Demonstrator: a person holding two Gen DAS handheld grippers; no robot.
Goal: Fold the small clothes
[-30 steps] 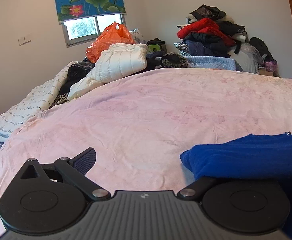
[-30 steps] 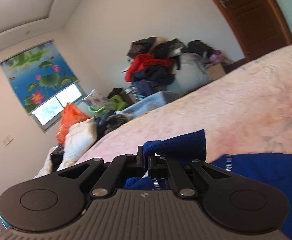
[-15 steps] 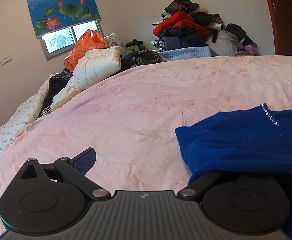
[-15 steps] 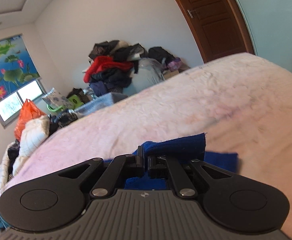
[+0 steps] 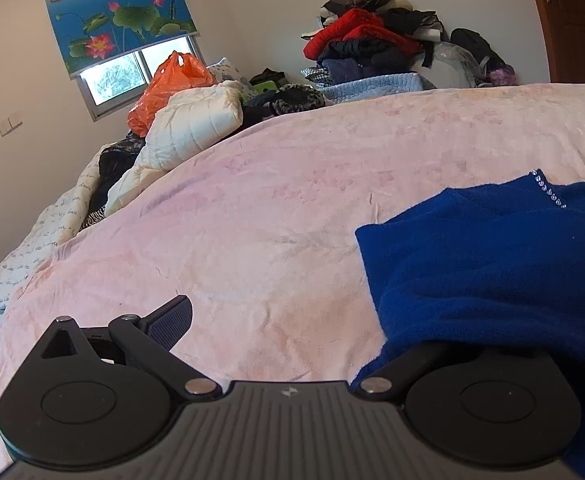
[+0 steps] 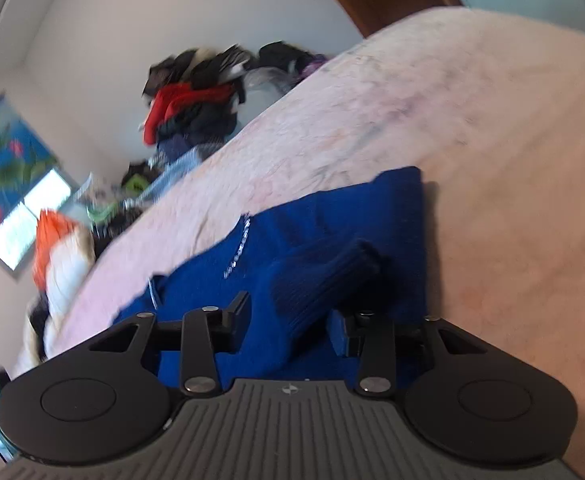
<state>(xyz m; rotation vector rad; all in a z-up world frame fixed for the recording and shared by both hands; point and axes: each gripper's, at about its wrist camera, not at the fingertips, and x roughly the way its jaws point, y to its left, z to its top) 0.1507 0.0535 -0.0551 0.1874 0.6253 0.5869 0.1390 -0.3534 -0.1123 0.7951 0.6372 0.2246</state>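
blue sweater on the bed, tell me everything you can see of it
The blue sweater looks like soft, fuzzy royal-blue knit, with a short row of small rhinestones and a ribbed cuff. It lies partly folded and rumpled on the pink bedspread. The cuffed sleeve sits between the right gripper jaws, which are opening and no longer pinch it. One edge drapes over the left gripper, hiding one finger.
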